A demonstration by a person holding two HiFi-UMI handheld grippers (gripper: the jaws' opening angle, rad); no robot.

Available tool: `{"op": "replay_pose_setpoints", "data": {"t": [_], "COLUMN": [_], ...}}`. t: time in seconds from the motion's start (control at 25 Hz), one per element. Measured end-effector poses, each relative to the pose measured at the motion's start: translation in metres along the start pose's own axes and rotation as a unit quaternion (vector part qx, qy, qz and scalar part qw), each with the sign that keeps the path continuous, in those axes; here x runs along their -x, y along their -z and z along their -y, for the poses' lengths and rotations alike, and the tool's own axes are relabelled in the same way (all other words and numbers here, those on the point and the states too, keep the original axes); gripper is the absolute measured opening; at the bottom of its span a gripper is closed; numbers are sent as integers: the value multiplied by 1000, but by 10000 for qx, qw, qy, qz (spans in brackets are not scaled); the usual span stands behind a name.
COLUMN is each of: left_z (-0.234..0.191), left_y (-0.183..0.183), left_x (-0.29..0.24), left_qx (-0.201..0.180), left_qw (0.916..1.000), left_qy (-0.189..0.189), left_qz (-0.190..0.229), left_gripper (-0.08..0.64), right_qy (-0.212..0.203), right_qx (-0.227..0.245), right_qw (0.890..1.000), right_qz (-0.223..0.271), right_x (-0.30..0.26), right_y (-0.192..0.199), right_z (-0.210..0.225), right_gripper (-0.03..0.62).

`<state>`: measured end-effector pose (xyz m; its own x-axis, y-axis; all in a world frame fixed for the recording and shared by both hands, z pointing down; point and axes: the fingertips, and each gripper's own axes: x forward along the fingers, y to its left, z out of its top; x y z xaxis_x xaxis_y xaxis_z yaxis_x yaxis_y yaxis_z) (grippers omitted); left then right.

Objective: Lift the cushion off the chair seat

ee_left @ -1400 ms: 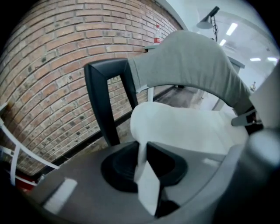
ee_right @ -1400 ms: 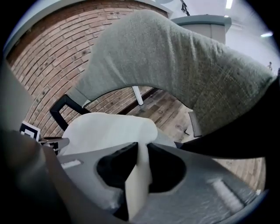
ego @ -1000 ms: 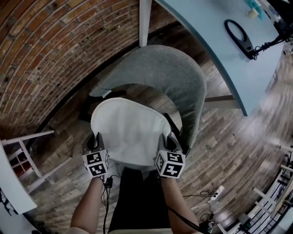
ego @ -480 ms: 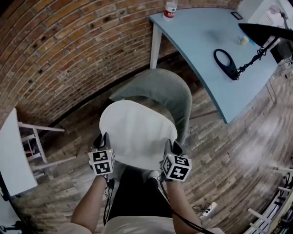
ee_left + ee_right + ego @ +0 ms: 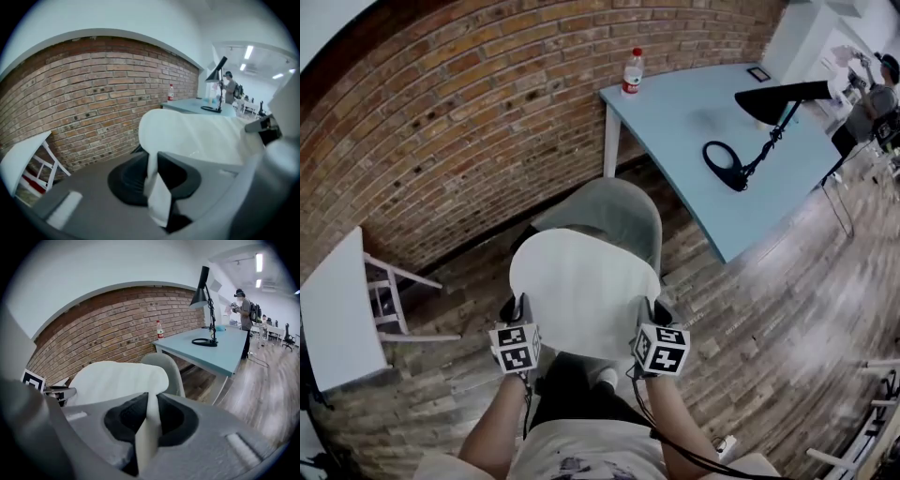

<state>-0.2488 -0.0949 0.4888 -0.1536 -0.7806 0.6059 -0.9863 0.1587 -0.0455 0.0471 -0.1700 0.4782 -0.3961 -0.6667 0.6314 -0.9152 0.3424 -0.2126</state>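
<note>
A white seat cushion (image 5: pixel 584 289) hangs flat in the air above the grey shell chair (image 5: pixel 614 214), held by its near corners. My left gripper (image 5: pixel 519 315) is shut on the cushion's near left edge, and my right gripper (image 5: pixel 646 314) is shut on its near right edge. In the left gripper view the cushion (image 5: pixel 197 136) stretches away rightward, with its hem pinched in the left gripper (image 5: pixel 152 173). The right gripper view shows the cushion (image 5: pixel 117 378) spreading left, its edge squeezed in the right gripper (image 5: pixel 151 416), and the chair back (image 5: pixel 166 369) behind it.
A light blue table (image 5: pixel 694 150) stands at the right with a black desk lamp (image 5: pixel 759 122) and a water bottle (image 5: pixel 631 72). The brick wall (image 5: pixel 459 112) runs behind the chair. A white side table (image 5: pixel 337 319) stands at the left. A person (image 5: pixel 867 103) is at the far right.
Both grippers have risen with the cushion, which has come up off the chair seat. The chair looks smaller and farther below, and more of the table and room shows.
</note>
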Motion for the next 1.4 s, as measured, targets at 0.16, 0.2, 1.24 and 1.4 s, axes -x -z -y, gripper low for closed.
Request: {"op": "replay_pose_setpoints", "data": {"t": [0.16, 0.2, 1.24, 1.4], "left_z": [7, 8, 14, 17], "left_y": [-21, -26, -70, -65], "left_x": [34, 41, 105, 105], "left_qx": [161, 197, 390, 412], "left_qw": [9997, 9995, 9957, 9961], "left_qy": [-51, -68, -89, -102], "left_qz": [183, 247, 831, 775], "left_gripper": [52, 52, 52, 52], "right_qy": [-77, -109, -318, -338], "right_qx": [80, 118, 311, 356], "right_qw": [9998, 9996, 9965, 9963], "right_qz": [161, 217, 715, 702], "right_x": [33, 38, 99, 100], "right_y": [-19, -25, -70, -69], "right_z": [-4, -6, -11, -9], "right_gripper": [55, 54, 54, 54]}}
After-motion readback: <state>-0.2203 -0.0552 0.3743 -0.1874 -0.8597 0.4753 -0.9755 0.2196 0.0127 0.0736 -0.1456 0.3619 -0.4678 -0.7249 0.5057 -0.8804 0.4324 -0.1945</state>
